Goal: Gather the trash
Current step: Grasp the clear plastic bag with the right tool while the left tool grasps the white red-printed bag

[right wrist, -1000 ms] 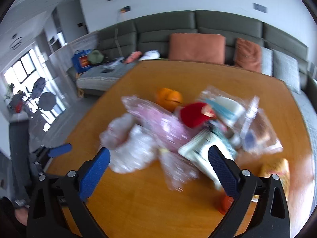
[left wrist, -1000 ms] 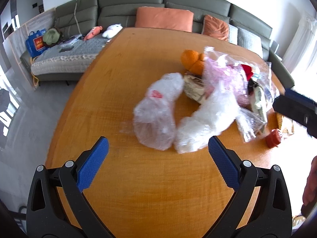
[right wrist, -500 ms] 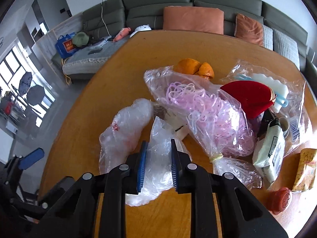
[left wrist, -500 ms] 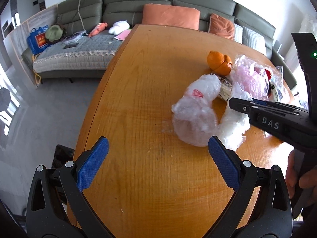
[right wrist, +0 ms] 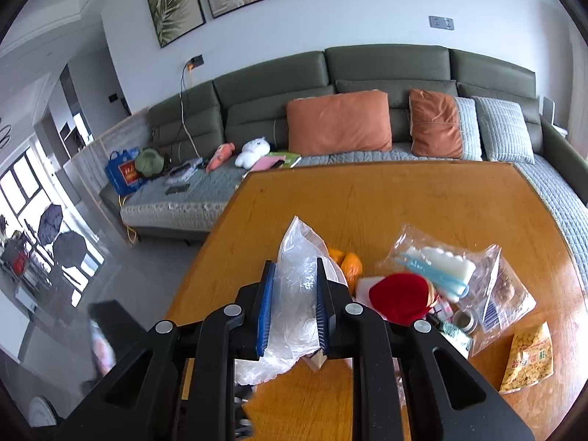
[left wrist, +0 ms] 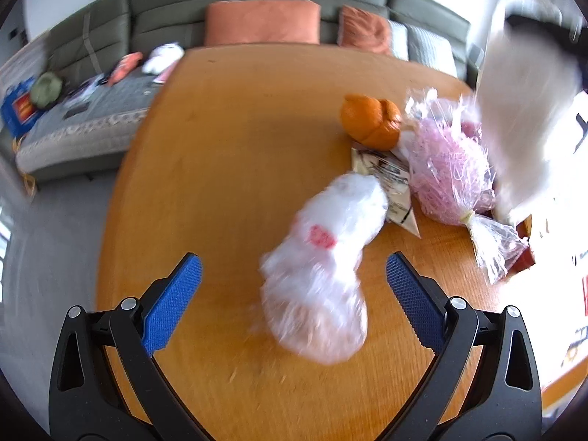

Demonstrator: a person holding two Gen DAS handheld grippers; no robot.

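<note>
Trash pickup, early stage.
Right gripper fingers clamp a clear plastic bag, lifted above the desk; left gripper fingers wide around a crumpled bag. Wrappers, pink-filled bag remain uncollected.

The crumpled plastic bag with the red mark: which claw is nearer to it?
Left. The left claw is open with the crumpled plastic bag between its fingers. The right claw is lifted, shut on a clear plastic bag.
</note>
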